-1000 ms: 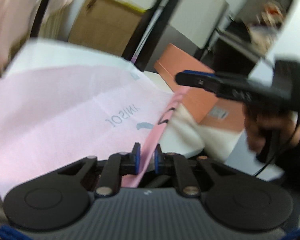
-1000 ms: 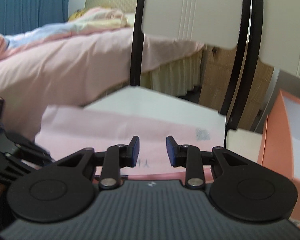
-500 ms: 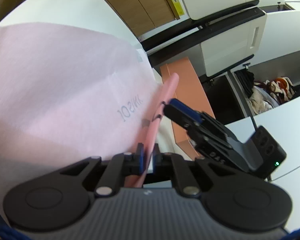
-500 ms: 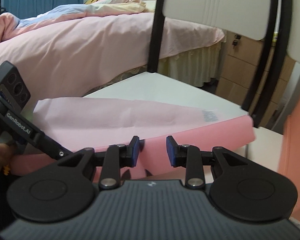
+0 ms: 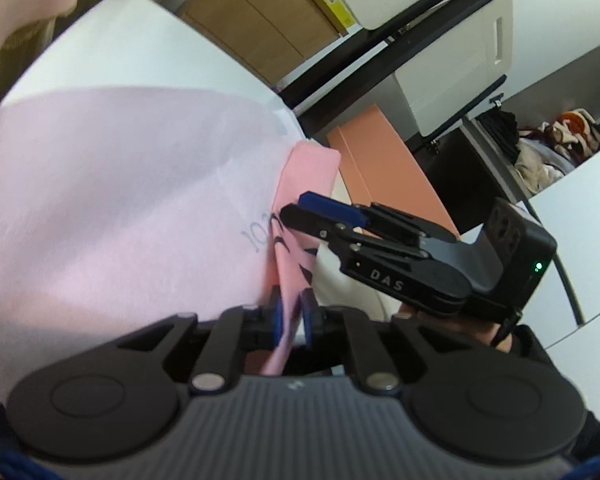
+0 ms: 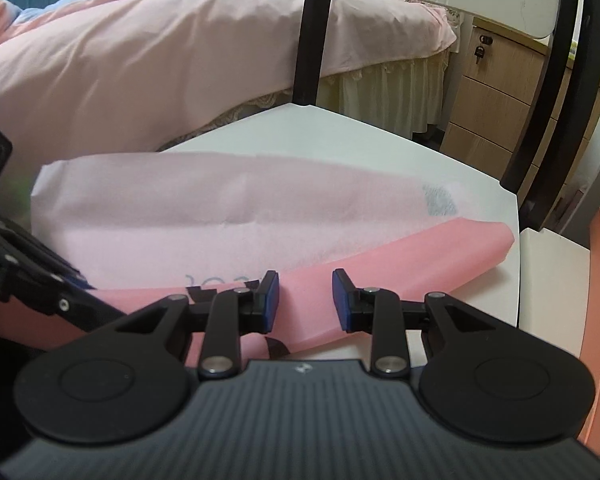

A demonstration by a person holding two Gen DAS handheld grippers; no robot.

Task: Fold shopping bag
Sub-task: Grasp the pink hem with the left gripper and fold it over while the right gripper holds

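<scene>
The pale pink non-woven shopping bag (image 5: 112,184) lies flat on the white bench (image 6: 364,140), with a darker pink folded edge strip (image 6: 400,256) along its near side. The left claw (image 5: 290,316) has that strip between its blue pads; its jaws have just been opening slightly, and the left pad touches the fabric. The right claw (image 6: 305,296) hovers just above the strip, jaws apart, holding nothing. An orange flat box (image 5: 384,176) stands beside the bench.
</scene>
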